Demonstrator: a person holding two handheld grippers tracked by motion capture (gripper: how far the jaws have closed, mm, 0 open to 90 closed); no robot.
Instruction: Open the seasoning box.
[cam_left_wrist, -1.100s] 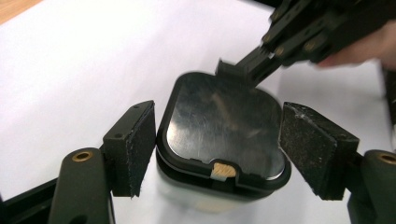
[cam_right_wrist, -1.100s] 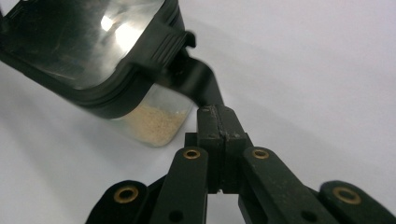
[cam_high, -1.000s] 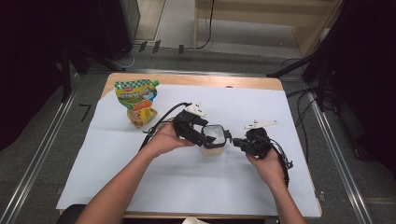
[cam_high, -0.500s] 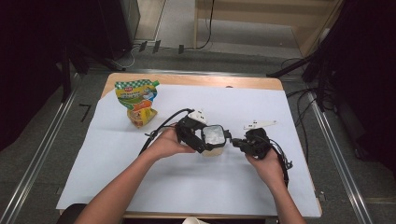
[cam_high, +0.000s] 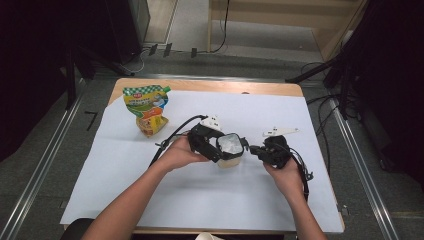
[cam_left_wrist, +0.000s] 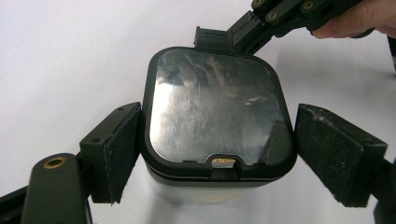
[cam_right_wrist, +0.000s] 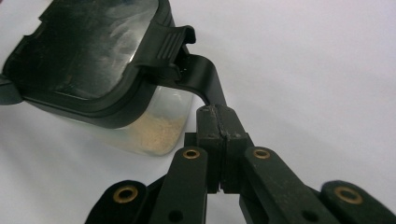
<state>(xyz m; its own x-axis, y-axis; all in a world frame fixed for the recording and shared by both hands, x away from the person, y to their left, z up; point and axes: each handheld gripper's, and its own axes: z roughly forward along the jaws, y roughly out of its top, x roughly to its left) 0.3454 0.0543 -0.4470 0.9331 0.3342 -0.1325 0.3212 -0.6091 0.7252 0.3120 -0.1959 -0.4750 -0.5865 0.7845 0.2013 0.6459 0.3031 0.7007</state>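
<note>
Now: small lidded container flanked by the left gripper, its latch strap pinched by the right gripper.

Clear, stiff plastic walls and a black-rimmed lid suggest a light, rigid and fairly slick box; a shallow layer of pale powder sits at its bottom, so tipping it could shift or spill the contents. The left gripper's jaws have just been opening and stand on either side of the container's body, one pad about touching, the other apart. The right gripper's jaws are fully closed on the black strap just ahead of them. The flat side walls look like the safest hold.
</note>
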